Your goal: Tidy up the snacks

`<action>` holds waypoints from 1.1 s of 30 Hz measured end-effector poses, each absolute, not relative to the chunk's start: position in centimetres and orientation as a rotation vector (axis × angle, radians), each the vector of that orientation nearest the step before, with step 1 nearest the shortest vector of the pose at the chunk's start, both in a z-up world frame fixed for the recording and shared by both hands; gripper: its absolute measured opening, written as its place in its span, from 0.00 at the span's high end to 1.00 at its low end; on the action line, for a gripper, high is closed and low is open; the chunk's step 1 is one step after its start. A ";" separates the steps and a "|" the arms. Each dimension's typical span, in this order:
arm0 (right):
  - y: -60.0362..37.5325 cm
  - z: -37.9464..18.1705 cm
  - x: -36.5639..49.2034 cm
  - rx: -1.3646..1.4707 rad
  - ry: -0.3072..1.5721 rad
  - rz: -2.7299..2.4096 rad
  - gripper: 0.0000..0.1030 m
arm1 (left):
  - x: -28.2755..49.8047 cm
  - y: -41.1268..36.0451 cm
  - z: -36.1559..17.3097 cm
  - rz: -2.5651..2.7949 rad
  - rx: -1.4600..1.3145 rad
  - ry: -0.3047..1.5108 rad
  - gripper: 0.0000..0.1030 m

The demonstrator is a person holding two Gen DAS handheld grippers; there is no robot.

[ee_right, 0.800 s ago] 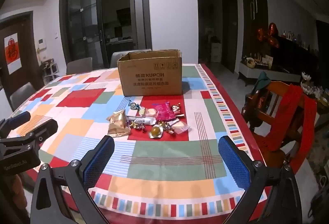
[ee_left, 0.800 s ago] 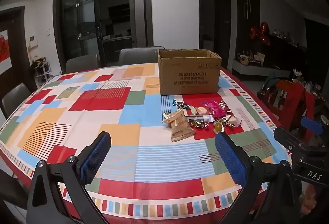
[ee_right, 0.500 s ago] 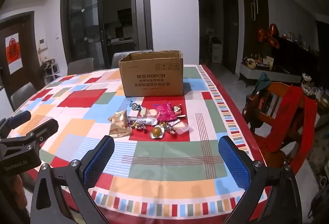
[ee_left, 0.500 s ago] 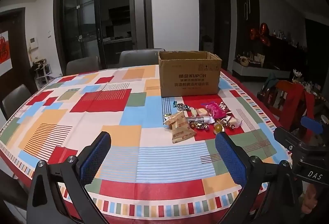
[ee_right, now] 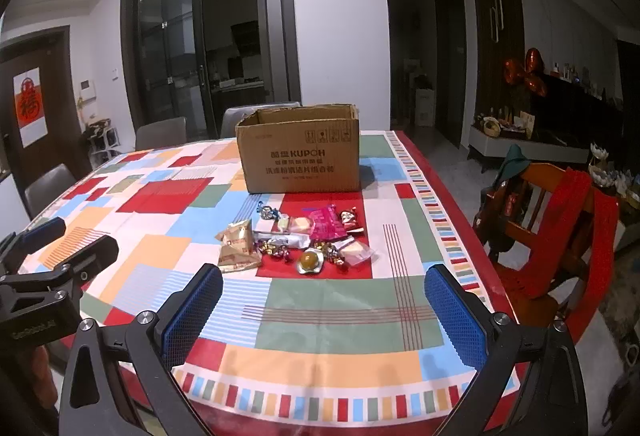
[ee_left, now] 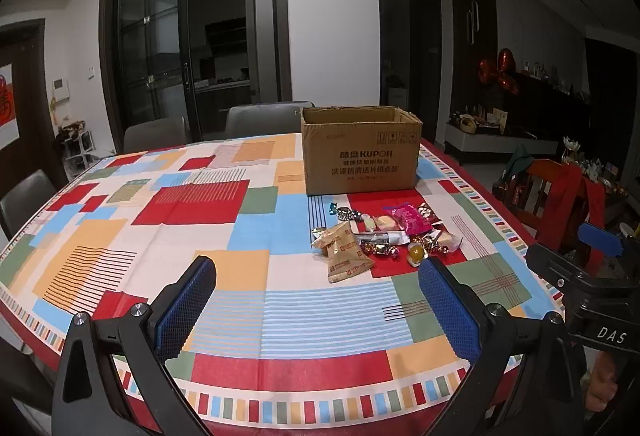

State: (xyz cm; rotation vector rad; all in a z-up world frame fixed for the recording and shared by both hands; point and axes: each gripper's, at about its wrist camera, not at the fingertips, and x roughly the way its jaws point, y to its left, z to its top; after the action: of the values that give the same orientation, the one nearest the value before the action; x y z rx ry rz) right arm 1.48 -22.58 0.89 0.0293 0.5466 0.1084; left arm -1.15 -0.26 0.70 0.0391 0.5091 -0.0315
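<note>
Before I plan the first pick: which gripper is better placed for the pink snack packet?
Right, probably. The right gripper, jaws wide open and empty, faces the pink snack packet almost straight ahead; from the equally open left gripper it lies off to the right.

Matt cloth, raw cardboard, shiny wrappers

Smooth patterned tablecloth [ee_left: 192,204] over the worktop; plain brown corrugated cardboard box [ee_left: 360,152] at centre; crinkled glossy foil and plastic snack wrappers [ee_left: 384,236] below it; dimpled blue rubbery pads [ee_left: 184,308] on matt black plastic claws, lower corners; varnished wooden chair [ee_right: 536,212] at right.
</note>
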 end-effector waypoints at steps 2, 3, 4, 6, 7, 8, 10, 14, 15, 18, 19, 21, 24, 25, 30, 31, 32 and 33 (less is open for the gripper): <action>-22.6 0.9 1.5 0.028 0.543 0.110 0.01 | -1.1 -0.3 0.7 -0.031 0.040 0.509 0.00; -22.5 0.9 1.4 0.025 0.542 0.110 0.01 | -1.2 -0.2 0.7 -0.030 0.040 0.509 0.00; -22.5 0.9 1.4 0.027 0.541 0.110 0.01 | -1.2 -0.1 0.7 -0.031 0.039 0.508 0.00; -22.5 1.0 1.4 0.027 0.541 0.111 0.01 | -1.3 -0.1 0.8 -0.031 0.040 0.507 0.00; -22.4 1.0 1.4 0.027 0.540 0.112 0.01 | -1.3 -0.1 0.8 -0.031 0.039 0.507 0.00; -22.4 1.0 1.3 0.027 0.540 0.112 0.01 | -1.3 -0.1 0.8 -0.031 0.039 0.507 0.00; -22.4 1.0 1.3 0.027 0.538 0.112 0.01 | -1.3 -0.1 0.8 -0.032 0.038 0.508 0.00; -22.5 1.0 1.3 0.027 0.539 0.112 0.01 | -1.3 -0.1 0.8 -0.031 0.039 0.507 0.00; -22.5 1.0 1.3 0.027 0.539 0.112 0.01 | -1.3 -0.1 0.8 -0.031 0.038 0.507 0.00; -22.5 1.0 1.3 0.028 0.539 0.113 0.01 | -1.3 0.0 0.9 -0.032 0.038 0.506 0.00; -22.4 1.0 1.3 0.028 0.539 0.113 0.01 | -1.3 -0.1 0.8 -0.031 0.039 0.507 0.00; -22.4 1.0 1.3 0.026 0.539 0.112 0.01 | -1.3 -0.1 0.8 -0.030 0.038 0.506 0.00; -22.4 1.0 1.3 0.027 0.538 0.112 0.01 | -1.4 -0.1 0.8 -0.032 0.038 0.506 0.00; -22.4 1.0 1.3 0.027 0.537 0.113 0.01 | -1.4 -0.1 0.8 -0.033 0.038 0.506 0.00; -22.4 1.0 1.3 0.025 0.538 0.112 0.01 | -1.4 -0.1 0.8 -0.031 0.038 0.505 0.00; -22.5 1.0 1.3 0.028 0.538 0.113 0.01 | -1.4 -0.1 0.8 -0.031 0.038 0.505 0.00; -22.5 1.1 1.3 0.028 0.538 0.113 0.01 | -1.4 -0.1 0.8 -0.031 0.039 0.505 0.00; -22.4 1.1 1.3 0.027 0.538 0.112 0.01 | -1.4 -0.1 0.8 -0.031 0.038 0.505 0.00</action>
State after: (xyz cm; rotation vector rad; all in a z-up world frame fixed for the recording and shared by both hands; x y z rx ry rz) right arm 1.29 -22.45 1.06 0.0273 0.5377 0.1119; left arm -1.38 -0.06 0.80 0.0382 0.5051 -0.0313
